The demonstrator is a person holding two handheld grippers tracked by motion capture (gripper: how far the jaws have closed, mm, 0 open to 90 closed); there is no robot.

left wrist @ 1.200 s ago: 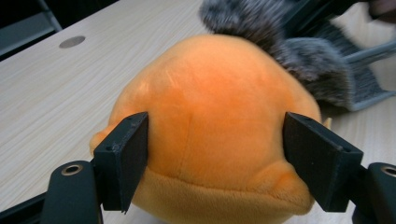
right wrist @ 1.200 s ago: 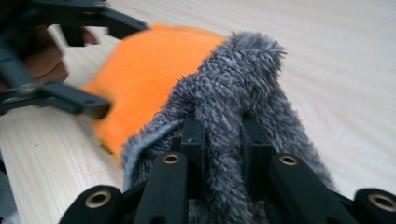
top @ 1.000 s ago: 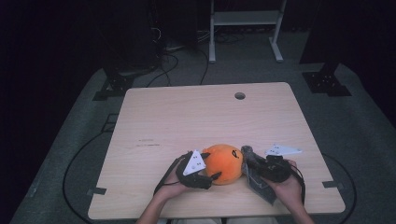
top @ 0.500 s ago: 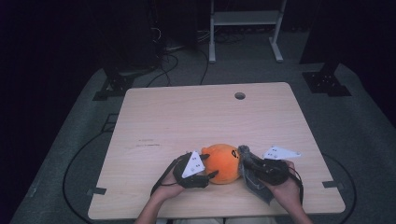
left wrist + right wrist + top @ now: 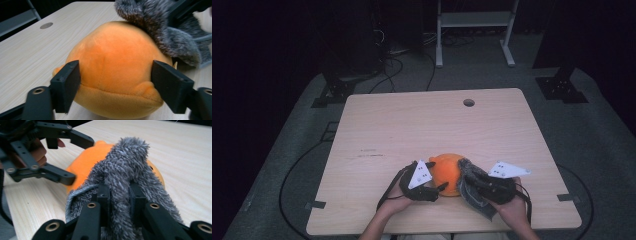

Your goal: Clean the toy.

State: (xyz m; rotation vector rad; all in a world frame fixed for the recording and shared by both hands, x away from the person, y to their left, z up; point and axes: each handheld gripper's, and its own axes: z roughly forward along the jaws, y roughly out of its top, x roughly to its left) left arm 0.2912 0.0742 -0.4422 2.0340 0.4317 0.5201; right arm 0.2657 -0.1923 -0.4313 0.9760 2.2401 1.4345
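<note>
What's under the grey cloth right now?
The grey cloth, pinched in the right gripper, drapes over one side of the orange plush. The plush surface beneath it is covered; the left gripper straddles the bare side.

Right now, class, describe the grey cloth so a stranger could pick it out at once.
Find the wooden table, then its near edge. There the right gripper pinches a shaggy grey cloth draped against a round orange plush toy; it is the one grey, furry thing.

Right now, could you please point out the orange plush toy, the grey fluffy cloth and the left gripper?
orange plush toy (image 5: 112, 67): left gripper view, its rounded side.
grey fluffy cloth (image 5: 130, 160): right gripper view, upper fold.
left gripper (image 5: 439, 189): high view, between fingertips.
</note>
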